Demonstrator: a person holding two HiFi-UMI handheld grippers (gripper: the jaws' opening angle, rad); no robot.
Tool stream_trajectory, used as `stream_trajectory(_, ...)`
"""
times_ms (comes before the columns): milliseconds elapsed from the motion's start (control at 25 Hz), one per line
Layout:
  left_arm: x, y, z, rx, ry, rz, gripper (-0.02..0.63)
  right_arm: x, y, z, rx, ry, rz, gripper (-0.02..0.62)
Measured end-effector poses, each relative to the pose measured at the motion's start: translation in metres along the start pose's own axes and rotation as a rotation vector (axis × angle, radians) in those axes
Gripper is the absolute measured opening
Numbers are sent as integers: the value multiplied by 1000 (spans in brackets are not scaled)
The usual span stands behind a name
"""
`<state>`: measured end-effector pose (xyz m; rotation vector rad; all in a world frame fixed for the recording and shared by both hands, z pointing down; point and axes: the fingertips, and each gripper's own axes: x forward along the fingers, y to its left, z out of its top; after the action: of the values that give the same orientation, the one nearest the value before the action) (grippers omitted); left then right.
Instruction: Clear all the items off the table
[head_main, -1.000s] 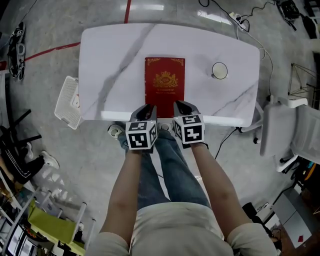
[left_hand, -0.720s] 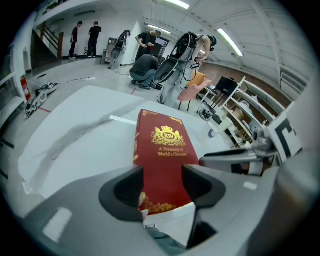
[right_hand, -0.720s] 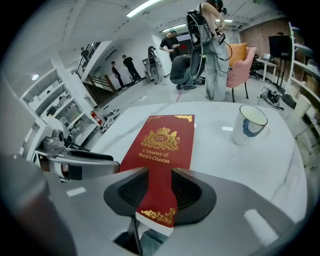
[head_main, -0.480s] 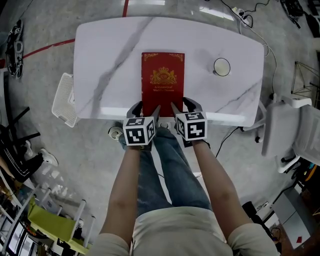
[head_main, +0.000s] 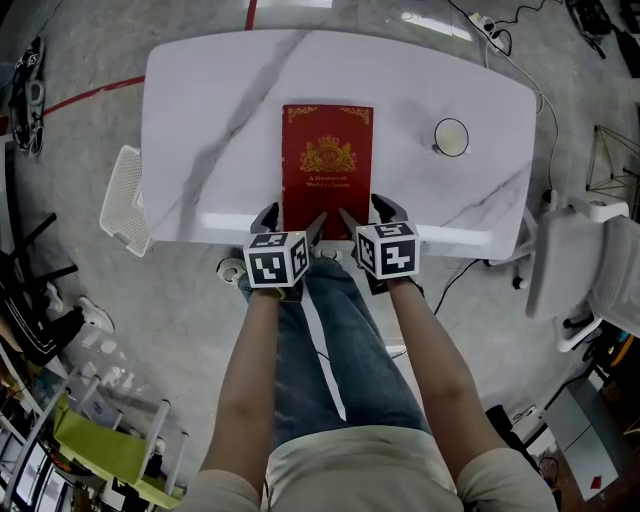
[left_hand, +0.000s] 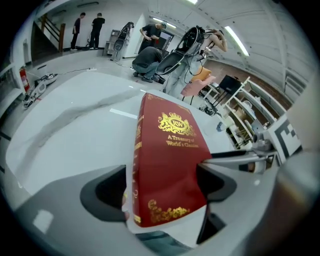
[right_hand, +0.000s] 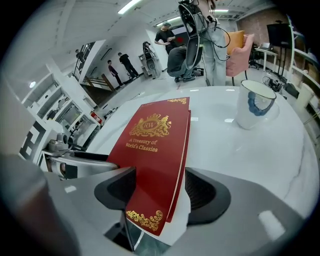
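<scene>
Now the left gripper (head_main: 292, 220) and right gripper (head_main: 368, 215) have just spread their fingers open, each straddling a near corner of the red book (head_main: 327, 165), which lies flat on the surface (head_main: 210, 120). Neither grips it yet, so closing on it is likely the next step.

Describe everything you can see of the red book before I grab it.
The red book is a closed hardback with a gold crest, gold corner scrollwork and the title A Treasury of World's Classics. It lies flat, cover up, on the white table, its near end at the near edge. The left gripper straddles its near spine corner, the right gripper the other near corner. Both sets of jaws have just been opening, and neither clamps it.
</scene>
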<state>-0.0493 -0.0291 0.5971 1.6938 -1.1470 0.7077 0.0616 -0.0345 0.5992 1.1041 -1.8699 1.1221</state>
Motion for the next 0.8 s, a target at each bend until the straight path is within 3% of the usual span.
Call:
stream_trajectory(440, 21, -1, -2, 44, 37, -38, 470, 11, 0, -2, 49, -4, 67, 331)
stream_trajectory(800, 23, -3, -3, 50, 45, -69, 462, 11, 5, -2, 53, -17, 106, 284)
